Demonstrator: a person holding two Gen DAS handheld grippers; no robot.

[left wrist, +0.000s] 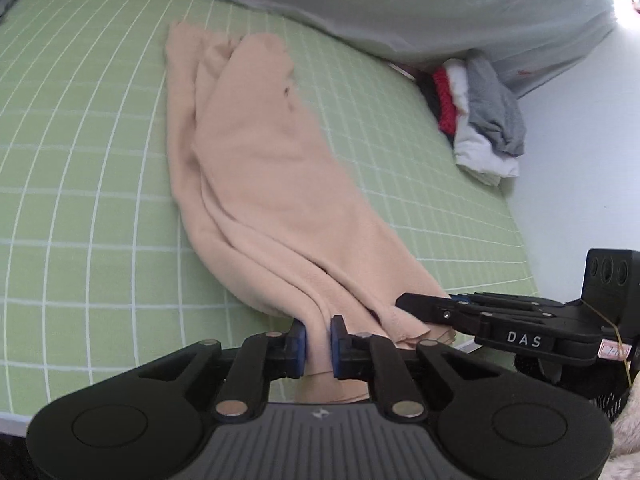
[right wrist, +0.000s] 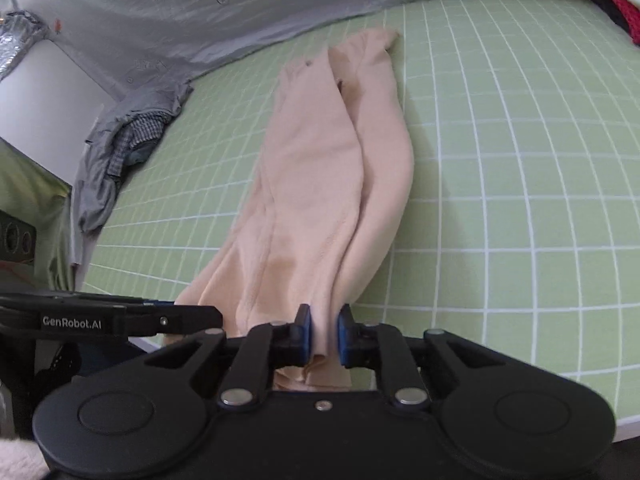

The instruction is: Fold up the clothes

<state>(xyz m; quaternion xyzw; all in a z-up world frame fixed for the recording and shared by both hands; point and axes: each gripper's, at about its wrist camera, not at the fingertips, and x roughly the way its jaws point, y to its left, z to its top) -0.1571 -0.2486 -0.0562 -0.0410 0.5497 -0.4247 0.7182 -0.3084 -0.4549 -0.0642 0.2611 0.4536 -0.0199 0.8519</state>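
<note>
Now both my grippers, left [left wrist: 318,344] and right [right wrist: 323,334], pinch the beige garment's [left wrist: 256,168] near edge; I should lift evenly, keeping it taut.

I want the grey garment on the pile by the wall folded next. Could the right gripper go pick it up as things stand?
Probably not yet: the right gripper is shut on the near end of the beige garment. The grey garment lies uncovered atop the pile, so the way looks free once it lets go.
</note>
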